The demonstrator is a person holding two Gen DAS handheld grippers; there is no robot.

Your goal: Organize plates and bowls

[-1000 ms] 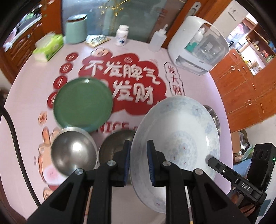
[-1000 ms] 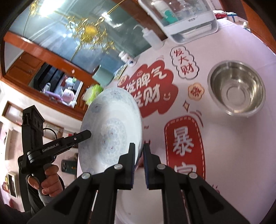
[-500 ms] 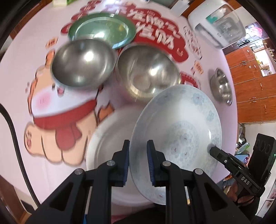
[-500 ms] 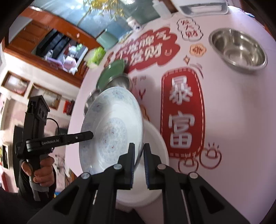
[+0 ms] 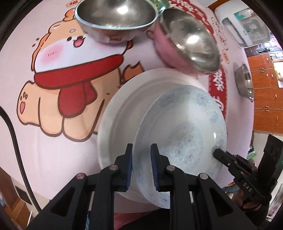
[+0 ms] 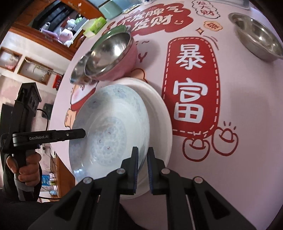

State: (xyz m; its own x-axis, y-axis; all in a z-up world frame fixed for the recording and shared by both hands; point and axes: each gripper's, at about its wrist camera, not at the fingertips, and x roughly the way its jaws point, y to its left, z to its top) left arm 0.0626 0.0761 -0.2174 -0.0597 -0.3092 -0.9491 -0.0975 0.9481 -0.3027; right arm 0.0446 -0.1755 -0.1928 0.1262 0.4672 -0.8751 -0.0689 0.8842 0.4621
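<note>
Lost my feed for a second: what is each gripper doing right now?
Left gripper: shut on the patterned plate, over the white plate.
Right gripper: shut on the opposite rim of the same plate.

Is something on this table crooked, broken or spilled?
No spill or damage shows. Only the patterned plate sits askew: left gripper and right gripper hold its opposite rims, tilted over the white plate rather than flat.

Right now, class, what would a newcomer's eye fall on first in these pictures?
First, the blue-patterned plate, gripped at opposite rims by the left gripper and right gripper, over a plain white plate. Behind it sit two shiny steel bowls, one pink outside, on the pink cartoon tablecloth.
</note>
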